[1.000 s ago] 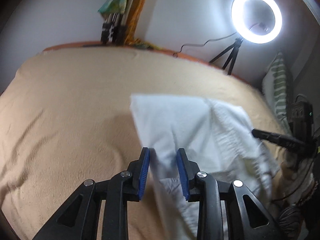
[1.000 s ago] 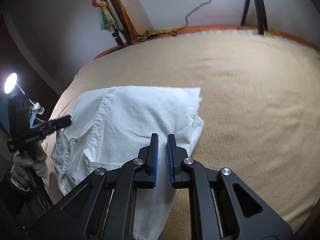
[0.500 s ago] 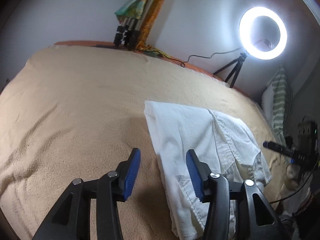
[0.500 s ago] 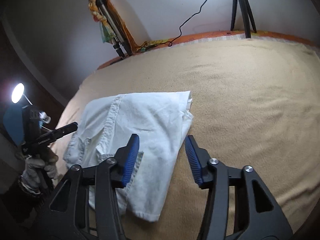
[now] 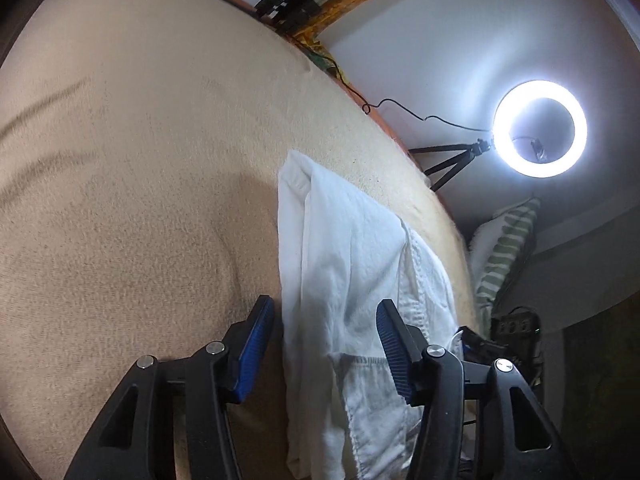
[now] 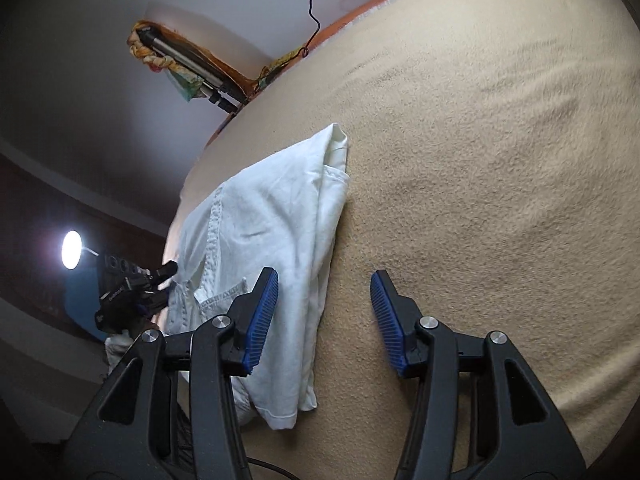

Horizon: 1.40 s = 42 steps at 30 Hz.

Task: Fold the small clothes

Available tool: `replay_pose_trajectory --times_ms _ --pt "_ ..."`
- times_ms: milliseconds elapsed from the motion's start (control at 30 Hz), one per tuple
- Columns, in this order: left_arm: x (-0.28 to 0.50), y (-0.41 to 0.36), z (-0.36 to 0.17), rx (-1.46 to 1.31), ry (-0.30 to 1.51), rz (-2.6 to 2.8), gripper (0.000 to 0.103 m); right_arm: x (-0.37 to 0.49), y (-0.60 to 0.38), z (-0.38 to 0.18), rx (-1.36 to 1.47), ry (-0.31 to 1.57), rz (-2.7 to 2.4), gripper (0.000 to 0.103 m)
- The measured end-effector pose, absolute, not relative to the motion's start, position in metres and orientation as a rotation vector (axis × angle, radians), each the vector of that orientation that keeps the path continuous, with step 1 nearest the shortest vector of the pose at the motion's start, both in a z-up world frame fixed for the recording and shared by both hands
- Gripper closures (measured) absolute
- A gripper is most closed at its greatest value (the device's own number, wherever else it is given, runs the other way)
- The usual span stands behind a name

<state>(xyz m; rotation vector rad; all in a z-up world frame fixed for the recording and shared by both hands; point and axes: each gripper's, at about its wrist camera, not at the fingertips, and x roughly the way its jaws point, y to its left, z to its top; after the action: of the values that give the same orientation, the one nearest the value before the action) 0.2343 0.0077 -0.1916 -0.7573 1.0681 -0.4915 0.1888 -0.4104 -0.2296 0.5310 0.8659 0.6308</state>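
A white garment (image 5: 344, 264) lies folded lengthwise on the beige blanket (image 5: 140, 200), its hem near me. My left gripper (image 5: 326, 344) is open above the garment's near part, jaws spread either side of it, holding nothing. In the right wrist view the same garment (image 6: 276, 232) lies left of centre. My right gripper (image 6: 324, 316) is open and empty; its left finger (image 6: 260, 320) is over the garment's right edge, its right finger (image 6: 390, 320) over bare blanket. The left gripper also shows small at the garment's far side (image 6: 140, 296).
A lit ring light (image 5: 540, 128) on a tripod stands at the bed's far edge. A striped pillow (image 5: 504, 248) lies beyond the garment. Folded tripods (image 6: 192, 64) lean on the wall. A cable (image 5: 400, 104) runs along the bed edge.
The right gripper was shut one second ago; both have opened wide and let the garment lie. Both cameras tilted and moved closer along the folded garment.
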Motion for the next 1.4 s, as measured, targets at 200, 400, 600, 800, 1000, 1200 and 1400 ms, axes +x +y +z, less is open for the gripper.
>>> replay_pose_trajectory --times_ms 200,400,600,800,1000,1200,1400 --pt "0.24 0.005 -0.197 -0.779 1.073 -0.488 0.072 0.197 -0.405 -0.233 0.594 0.86 0.68 0.053" --pt "0.239 -0.003 -0.19 -0.699 1.059 -0.465 0.086 0.198 -0.379 -0.229 0.502 0.883 0.669 0.078" --pt "0.231 -0.018 -0.165 -0.568 1.003 -0.465 0.094 0.182 -0.366 -0.204 0.357 0.834 0.617 0.087" --pt "0.223 -0.031 -0.137 -0.506 0.946 -0.485 0.095 0.161 -0.351 -0.175 0.218 0.764 0.584 0.089" --pt "0.226 -0.051 -0.116 -0.488 0.912 -0.531 0.095 0.148 -0.368 -0.143 0.18 0.694 0.551 0.09" --pt "0.246 -0.093 -0.11 -0.478 0.893 -0.593 0.095 0.148 -0.409 -0.115 0.163 0.644 0.48 0.09" --pt "0.273 -0.149 -0.114 -0.454 0.898 -0.651 0.095 0.159 -0.456 -0.096 0.137 0.619 0.392 0.09"
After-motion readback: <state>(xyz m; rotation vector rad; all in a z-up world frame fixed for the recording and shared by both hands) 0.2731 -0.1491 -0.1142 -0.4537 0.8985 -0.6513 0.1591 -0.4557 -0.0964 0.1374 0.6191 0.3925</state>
